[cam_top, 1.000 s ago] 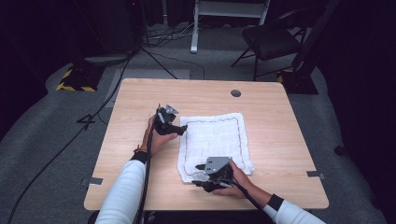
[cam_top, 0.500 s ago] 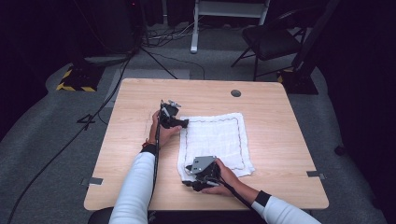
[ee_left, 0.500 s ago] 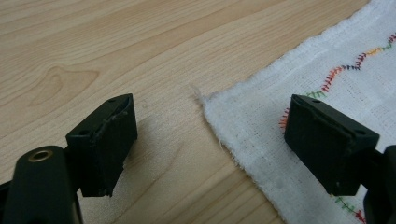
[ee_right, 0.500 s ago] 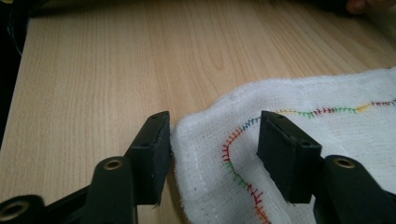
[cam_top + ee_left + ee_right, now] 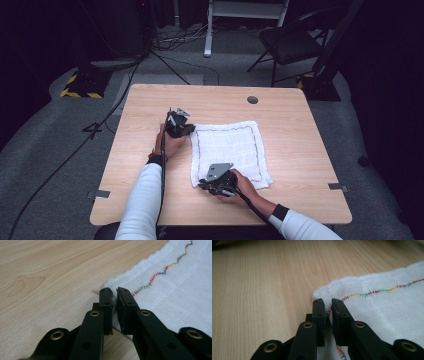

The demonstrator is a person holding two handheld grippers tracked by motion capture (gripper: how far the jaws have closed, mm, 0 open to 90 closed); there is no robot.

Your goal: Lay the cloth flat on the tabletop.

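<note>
Both the left gripper (image 5: pixel 187 131) and right gripper (image 5: pixel 201 185) are clamping their just-closed jaws on corners of the white cloth (image 5: pixel 227 147) lying on the table (image 5: pixel 300 130).

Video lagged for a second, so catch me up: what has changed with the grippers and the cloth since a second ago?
Both sets of jaws have just been closing and now pinch the white cloth: the left gripper on its far left corner, the right gripper on its near left corner. The left hand eased slightly toward the cloth. The cloth lies flat on the table where it was.
</note>
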